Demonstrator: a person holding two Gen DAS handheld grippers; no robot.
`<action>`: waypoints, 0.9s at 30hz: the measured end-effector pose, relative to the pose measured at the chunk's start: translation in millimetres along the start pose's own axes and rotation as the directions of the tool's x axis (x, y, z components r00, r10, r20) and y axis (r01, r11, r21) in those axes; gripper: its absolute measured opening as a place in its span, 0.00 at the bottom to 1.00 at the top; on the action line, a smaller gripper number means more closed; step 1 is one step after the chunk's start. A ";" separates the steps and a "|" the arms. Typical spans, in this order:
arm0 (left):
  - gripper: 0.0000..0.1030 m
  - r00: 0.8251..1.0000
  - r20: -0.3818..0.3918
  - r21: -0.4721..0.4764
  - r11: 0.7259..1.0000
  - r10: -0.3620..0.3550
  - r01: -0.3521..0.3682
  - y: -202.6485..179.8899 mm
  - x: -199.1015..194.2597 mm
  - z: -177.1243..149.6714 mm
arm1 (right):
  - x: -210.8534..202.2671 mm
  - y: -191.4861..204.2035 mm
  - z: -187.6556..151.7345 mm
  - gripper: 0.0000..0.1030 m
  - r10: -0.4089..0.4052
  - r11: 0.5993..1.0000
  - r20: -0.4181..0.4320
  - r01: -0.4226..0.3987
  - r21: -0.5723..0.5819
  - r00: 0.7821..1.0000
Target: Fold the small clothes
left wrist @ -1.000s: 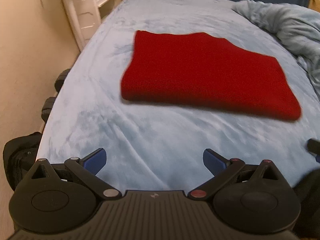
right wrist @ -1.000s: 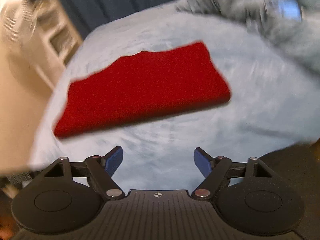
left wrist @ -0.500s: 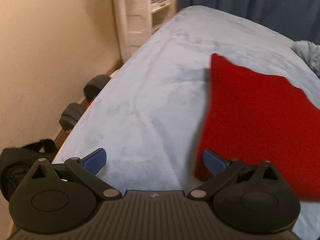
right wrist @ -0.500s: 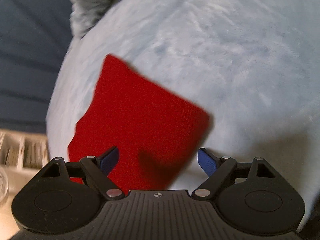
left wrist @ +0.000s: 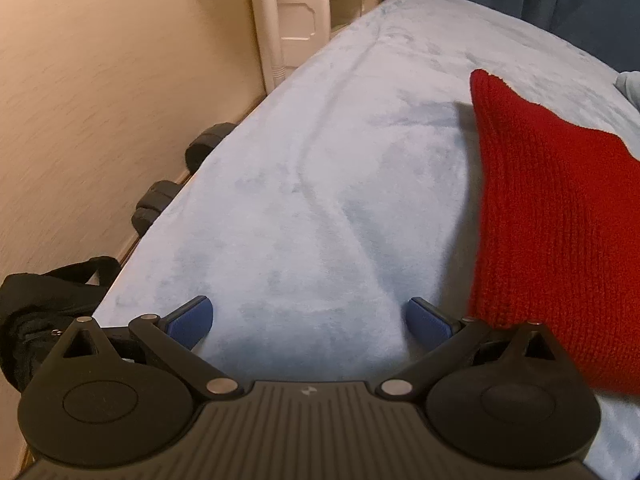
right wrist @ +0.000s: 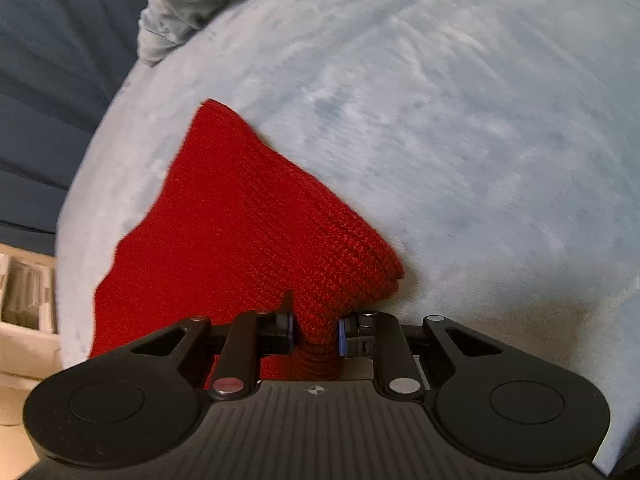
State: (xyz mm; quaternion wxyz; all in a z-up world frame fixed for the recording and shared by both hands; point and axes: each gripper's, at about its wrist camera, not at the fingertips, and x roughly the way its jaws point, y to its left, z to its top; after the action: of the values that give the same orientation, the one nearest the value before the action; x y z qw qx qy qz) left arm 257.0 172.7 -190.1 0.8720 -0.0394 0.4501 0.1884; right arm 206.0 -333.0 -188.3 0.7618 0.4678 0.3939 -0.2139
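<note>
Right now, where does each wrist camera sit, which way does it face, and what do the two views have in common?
Left wrist: sits behind the left gripper, looking along its open fingers over the light blue bed toward a beige wall and white shelf unit; the red knit garment lies to its right.
Right wrist: sits behind the right gripper, looking down at the bed; its fingers are shut on a corner of the red knit garment.
Shared: the garment and the bed.
</note>
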 end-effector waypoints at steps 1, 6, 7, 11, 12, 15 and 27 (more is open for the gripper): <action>1.00 1.000 -0.001 -0.003 1.000 -0.004 0.004 0.3 0.0 -1.4 | -0.6 5.8 0.0 0.19 -0.025 1.000 0.003 0.025 -0.013 1.000; 1.00 0.999 -0.021 -0.024 0.999 -0.025 0.024 3.0 0.3 2.3 | -16.7 68.4 -0.7 0.16 -0.176 0.961 0.094 0.192 -0.201 0.980; 1.00 0.999 -0.027 -0.024 0.999 -0.029 0.028 3.3 0.2 3.4 | -26.1 96.2 -8.2 0.16 -0.177 0.927 0.164 0.220 -0.303 0.971; 1.00 0.997 -0.054 -0.045 0.997 -0.061 0.059 9.2 0.0 8.9 | -61.4 209.7 -78.3 0.15 0.040 0.671 0.360 0.242 -0.701 0.932; 1.00 0.996 -0.058 -0.059 0.996 -0.071 0.068 11.8 0.6 10.7 | -65.8 231.9 -103.4 0.15 0.106 0.583 0.364 0.239 -0.777 0.925; 1.00 0.993 -0.066 -0.124 0.989 -0.096 0.087 26.0 0.2 14.7 | -66.7 277.6 -206.4 0.15 0.302 0.219 0.274 0.213 -0.952 0.913; 1.00 0.987 -0.077 -0.239 0.963 -0.144 0.122 52.9 -0.2 23.7 | -14.1 229.6 -362.0 0.16 0.201 -0.338 -0.081 -0.008 -0.941 0.976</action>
State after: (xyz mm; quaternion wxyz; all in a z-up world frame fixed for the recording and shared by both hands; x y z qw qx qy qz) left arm 255.9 227.3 -170.6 0.8499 -0.1808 0.4615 0.1788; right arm 212.2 93.5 -143.3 0.8592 -0.3281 0.3112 0.2395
